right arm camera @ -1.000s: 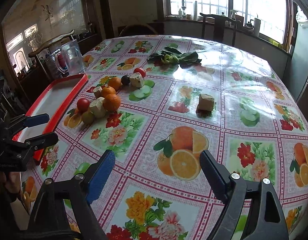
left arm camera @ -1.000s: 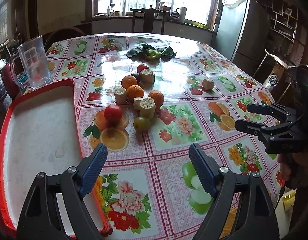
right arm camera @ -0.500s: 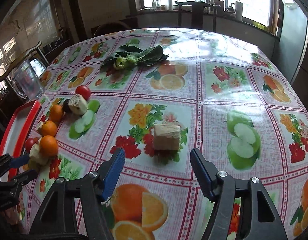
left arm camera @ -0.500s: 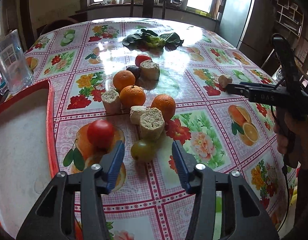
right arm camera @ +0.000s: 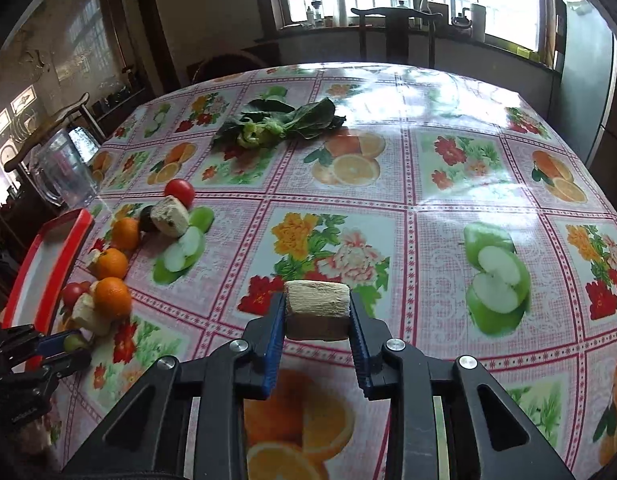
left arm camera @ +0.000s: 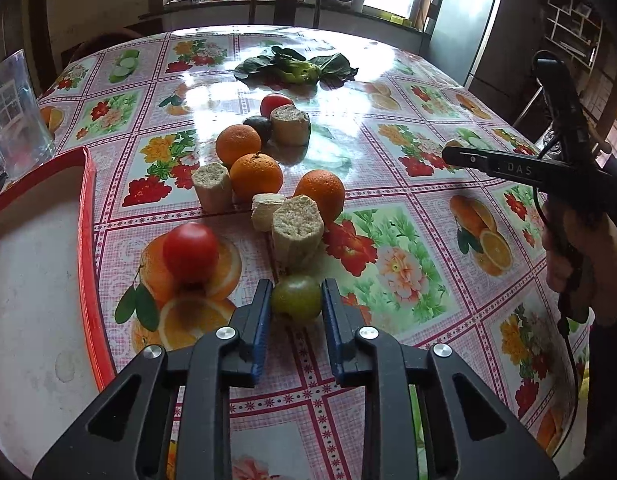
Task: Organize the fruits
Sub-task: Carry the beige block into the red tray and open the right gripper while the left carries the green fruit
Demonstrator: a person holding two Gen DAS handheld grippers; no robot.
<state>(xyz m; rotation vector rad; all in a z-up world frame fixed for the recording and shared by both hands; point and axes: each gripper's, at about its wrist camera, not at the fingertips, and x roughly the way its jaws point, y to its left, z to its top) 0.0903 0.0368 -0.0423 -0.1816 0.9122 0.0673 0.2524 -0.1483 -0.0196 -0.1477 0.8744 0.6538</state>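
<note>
Left wrist view shows me the small round green fruit [left arm camera: 296,298] on the near tablecloth, my left gripper [left arm camera: 296,300] clamped on both its sides. My right gripper [right arm camera: 317,312] is closed on the pale cut stalk chunk [right arm camera: 317,304], well right of the orange fruit pile [left arm camera: 254,176].

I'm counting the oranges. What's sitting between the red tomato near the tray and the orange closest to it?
In the left wrist view, a pale cut chunk stands between the red tomato and the orange, almost touching the orange.
</note>
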